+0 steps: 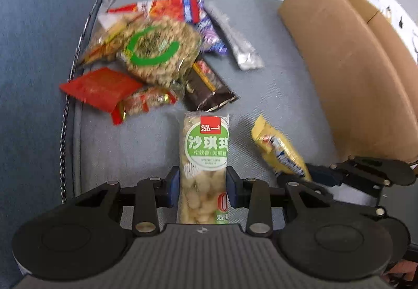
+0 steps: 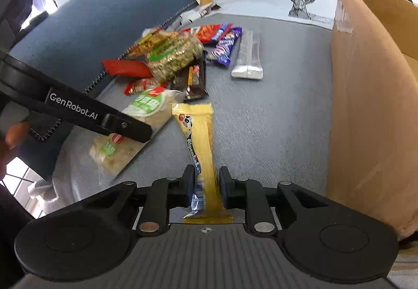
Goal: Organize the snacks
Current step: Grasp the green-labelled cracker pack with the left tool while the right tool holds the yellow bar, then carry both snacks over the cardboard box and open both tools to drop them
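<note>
1. Your left gripper (image 1: 202, 186) is clamped on the green-label rice cake pack (image 1: 203, 158), one blue pad pressed to each side, pack pointing to 12 o'clock.
2. Your right gripper (image 2: 207, 184) is squeezed onto the yellow candy bar (image 2: 199, 137), which stretches away toward 12 o'clock over the grey cushion (image 2: 274, 119).
3. From your left camera, the yellow bar sits at 3 o'clock of the rice cake pack, near but apart.
4. At 11 o'clock from the left gripper lies the snack pile (image 1: 154, 54): a round peanut pack on top, red packets, a dark brown bar.
5. A silver packet (image 1: 239, 45) lies just right of the pile.
6. The cardboard box (image 2: 365, 106) stands at 2 o'clock from your right gripper.
</note>
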Available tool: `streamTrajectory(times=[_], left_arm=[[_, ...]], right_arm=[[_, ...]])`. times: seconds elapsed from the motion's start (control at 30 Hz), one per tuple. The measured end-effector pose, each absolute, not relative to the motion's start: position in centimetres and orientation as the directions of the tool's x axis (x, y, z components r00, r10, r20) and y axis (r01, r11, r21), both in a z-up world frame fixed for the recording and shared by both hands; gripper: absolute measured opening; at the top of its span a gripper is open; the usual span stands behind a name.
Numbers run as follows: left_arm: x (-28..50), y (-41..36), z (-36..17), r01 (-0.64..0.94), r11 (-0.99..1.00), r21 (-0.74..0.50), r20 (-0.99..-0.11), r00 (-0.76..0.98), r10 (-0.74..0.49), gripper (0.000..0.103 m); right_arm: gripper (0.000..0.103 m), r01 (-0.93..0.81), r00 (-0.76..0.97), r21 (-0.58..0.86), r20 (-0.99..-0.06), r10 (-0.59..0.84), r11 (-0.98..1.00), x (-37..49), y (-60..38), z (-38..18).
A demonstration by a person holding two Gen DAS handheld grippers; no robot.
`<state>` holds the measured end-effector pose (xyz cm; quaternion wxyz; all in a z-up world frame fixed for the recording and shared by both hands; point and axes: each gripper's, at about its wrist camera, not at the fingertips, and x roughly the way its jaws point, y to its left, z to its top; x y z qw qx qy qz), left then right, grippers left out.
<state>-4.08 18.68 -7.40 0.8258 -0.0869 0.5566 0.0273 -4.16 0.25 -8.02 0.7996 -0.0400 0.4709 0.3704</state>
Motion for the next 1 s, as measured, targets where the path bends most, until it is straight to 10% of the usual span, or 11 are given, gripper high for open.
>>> streamTrajectory(times=[0.47,1.0], left_arm=[[-4.3,19.0,-6.1,-0.141,0.981,-0.132,-0.892,0.448,-0.056,0.039],[-6.1,16.2,1.2,-0.213,0.953,-0.214,-0.651,0.758,0.023,0.039]], right_arm=[[0.018,-0.643,0.305,0.278,-0.761,0.572,0.713,-4.5,0.0,-7.1],[0.017,-0.652,0.479,0.272,-0.576,0.662,0.708,-4.3,-5.2,3.9]])
